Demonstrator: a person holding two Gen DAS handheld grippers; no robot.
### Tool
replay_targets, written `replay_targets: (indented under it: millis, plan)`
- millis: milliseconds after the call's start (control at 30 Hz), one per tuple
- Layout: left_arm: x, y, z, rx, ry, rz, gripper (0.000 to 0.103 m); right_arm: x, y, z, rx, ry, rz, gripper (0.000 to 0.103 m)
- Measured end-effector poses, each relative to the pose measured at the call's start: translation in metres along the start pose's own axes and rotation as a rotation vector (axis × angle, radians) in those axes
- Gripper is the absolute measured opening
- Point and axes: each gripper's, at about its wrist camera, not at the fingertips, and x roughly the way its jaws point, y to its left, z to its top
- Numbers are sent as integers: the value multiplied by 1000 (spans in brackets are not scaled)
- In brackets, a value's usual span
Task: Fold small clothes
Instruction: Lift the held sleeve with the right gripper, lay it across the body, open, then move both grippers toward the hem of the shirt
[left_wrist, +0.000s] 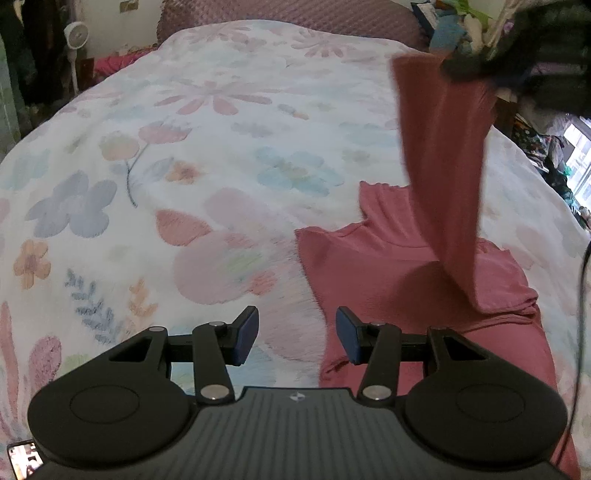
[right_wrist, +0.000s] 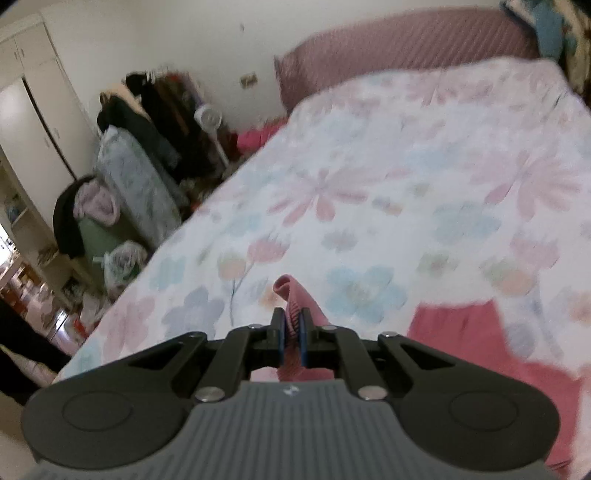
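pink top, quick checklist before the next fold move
1. Right gripper shut on the pink top: ok.
2. Left gripper open with nothing in it: ok.
3. Lifted part hangs free above the floral bedspread: ok.
4. Rest of the top lies flat: not ok, bunched at its right edge.
5. Bedspread left of the top bare for laying it down: ok.
6. Grip is on a sleeve or on the hem: cannot tell.

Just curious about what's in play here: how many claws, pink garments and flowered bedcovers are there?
Claws: 2, the left claw open, the right claw pinching cloth
Pink garment: 1, partly lifted
Flowered bedcover: 1
Total: 4
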Motion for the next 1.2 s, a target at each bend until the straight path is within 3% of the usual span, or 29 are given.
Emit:
replay_targets:
  millis: [333,633,767,900,1100,1200]
  plan:
    - [22,17,-8,-57,45,-2,57,105,-30,-83,149,153,35,2]
    - [50,11,-3,-46,50,-17,57,88,-84,-124,244,102,-31,3]
    - [62,2,3,-60,58,-34,56,94,-105,-144,279,143,-38,3]
    - [72,-10,8,-43,70,-41,51,98,-115,-160,245,148,-53,13]
    - [82,-37,16,79,33,7,34,64,-117,-159,83,85,-93,14]
    - [89,-56,13,172,28,12,28,62,-114,-159,-15,111,-67,14]
